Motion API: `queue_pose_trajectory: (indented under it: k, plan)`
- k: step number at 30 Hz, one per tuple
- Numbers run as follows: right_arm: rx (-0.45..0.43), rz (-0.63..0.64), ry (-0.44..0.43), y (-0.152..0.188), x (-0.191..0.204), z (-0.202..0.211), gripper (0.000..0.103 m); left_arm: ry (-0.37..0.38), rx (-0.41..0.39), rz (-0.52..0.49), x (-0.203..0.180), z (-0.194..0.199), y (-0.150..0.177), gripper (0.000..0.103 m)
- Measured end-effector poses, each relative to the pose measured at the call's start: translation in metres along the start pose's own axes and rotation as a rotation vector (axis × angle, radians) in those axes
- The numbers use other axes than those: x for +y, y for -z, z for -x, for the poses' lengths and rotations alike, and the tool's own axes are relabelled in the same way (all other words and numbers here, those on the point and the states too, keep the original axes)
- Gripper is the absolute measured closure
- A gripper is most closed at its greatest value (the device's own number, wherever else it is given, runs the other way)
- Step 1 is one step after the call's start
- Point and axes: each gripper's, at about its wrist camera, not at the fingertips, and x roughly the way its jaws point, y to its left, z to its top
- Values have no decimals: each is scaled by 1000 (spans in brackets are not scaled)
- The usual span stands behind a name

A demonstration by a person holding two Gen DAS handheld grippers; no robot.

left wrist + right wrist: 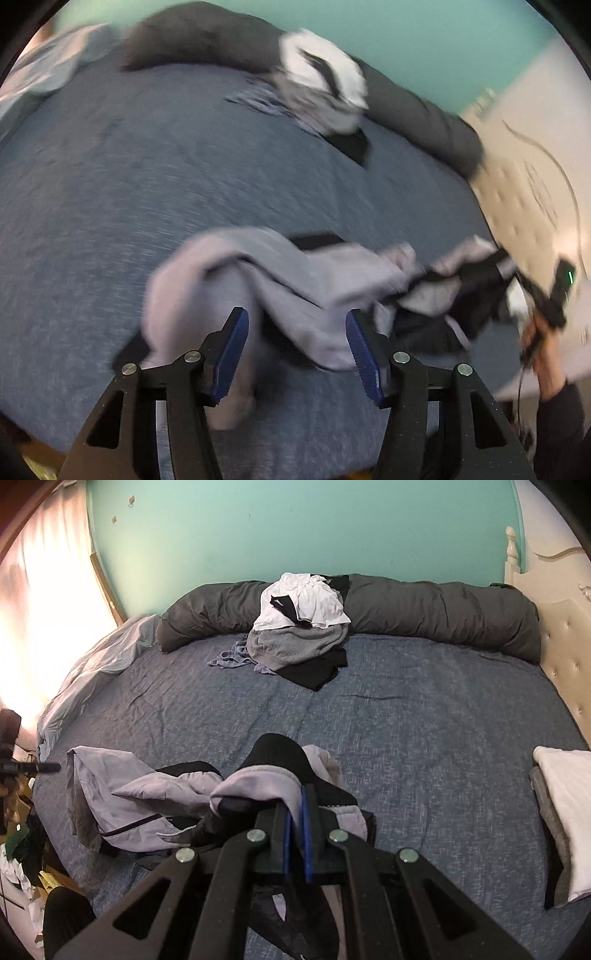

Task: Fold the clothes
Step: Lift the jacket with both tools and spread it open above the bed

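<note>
Nearest the lens, the lilac-and-black jacket lies crumpled on the near part of the blue bed, well apart from the pile of clothes heaped against the grey bolster at the far side. Right tongs are pinched tight on a fold of the jacket. Left tongs stand wide, pads clear of the cloth lying between them.
</note>
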Motion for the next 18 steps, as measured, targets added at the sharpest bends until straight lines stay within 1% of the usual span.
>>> queue_pose_trajectory:
  k: [3,6,9,13,16,18]
  plan:
    - [3,3,-4,4,2,2,98,42,69,-79,-30,-32,13,44]
    - [6,4,-9,8,-1,3,98,69,131,-132,-53,-66,20,44]
    - [9,2,-13,12,-5,4,98,94,169,-166,-70,-95,26,44]
    - [10,-3,-18,17,-10,6,98,97,216,-174,-77,-126,29,44]
    - [11,-3,-21,20,-13,6,98,105,229,-185,-80,-138,30,44]
    - [12,-5,-25,21,-14,6,98,98,236,-195,-83,-146,30,44]
